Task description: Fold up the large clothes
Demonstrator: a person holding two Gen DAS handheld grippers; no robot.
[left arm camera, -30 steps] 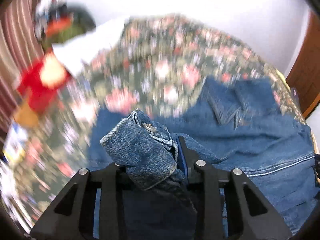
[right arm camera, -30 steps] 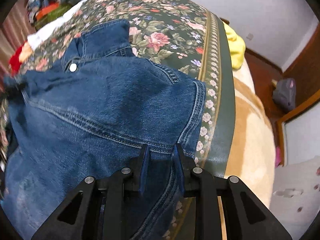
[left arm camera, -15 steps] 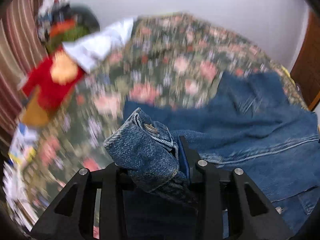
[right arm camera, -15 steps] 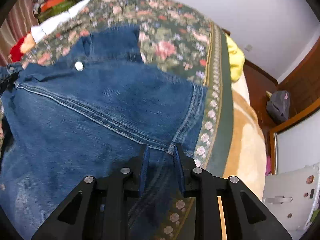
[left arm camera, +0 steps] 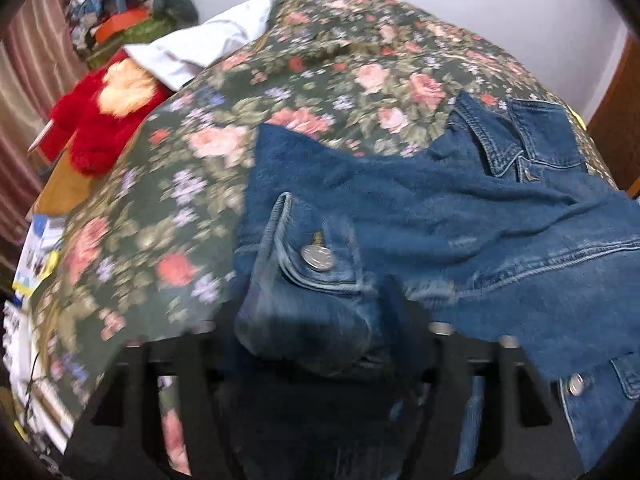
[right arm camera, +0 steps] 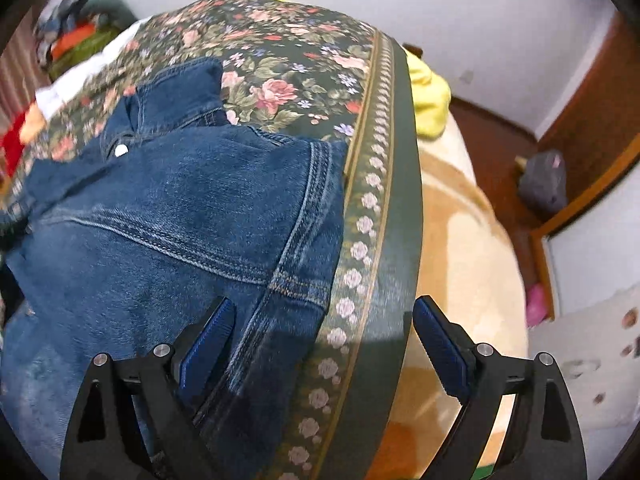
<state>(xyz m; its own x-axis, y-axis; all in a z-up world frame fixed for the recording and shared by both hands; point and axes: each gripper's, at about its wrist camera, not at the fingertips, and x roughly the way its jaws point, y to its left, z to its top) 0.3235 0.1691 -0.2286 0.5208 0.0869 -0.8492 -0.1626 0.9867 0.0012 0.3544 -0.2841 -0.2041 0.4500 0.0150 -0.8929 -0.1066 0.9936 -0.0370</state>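
A blue denim jacket (right arm camera: pixel 168 216) lies on a floral bedspread (right arm camera: pixel 280 64); it also shows in the left wrist view (left arm camera: pixel 460 216). My left gripper (left arm camera: pixel 320 332) is blurred and mostly covered by the jacket's buttoned cuff (left arm camera: pixel 316 264), which drapes over the fingers; I cannot see the jaws. My right gripper (right arm camera: pixel 320 320) is open wide and empty, its fingers (right arm camera: pixel 208 340) either side of the jacket's side seam near the bed's edge. The collar (left arm camera: pixel 504 140) lies at the far side.
A red plush toy (left arm camera: pixel 100 116) and a white pillow (left arm camera: pixel 208 48) lie at the bed's far left, with a pile of things (left arm camera: pixel 120 24) behind. A yellow cloth (right arm camera: pixel 430 100) sits at the far bed edge. A grey bag (right arm camera: pixel 544 180) is on the floor.
My right gripper has opened and let go of the jacket's side. The cuff in my left gripper has slumped forward and lower over the fingers, and the left view has blurred.
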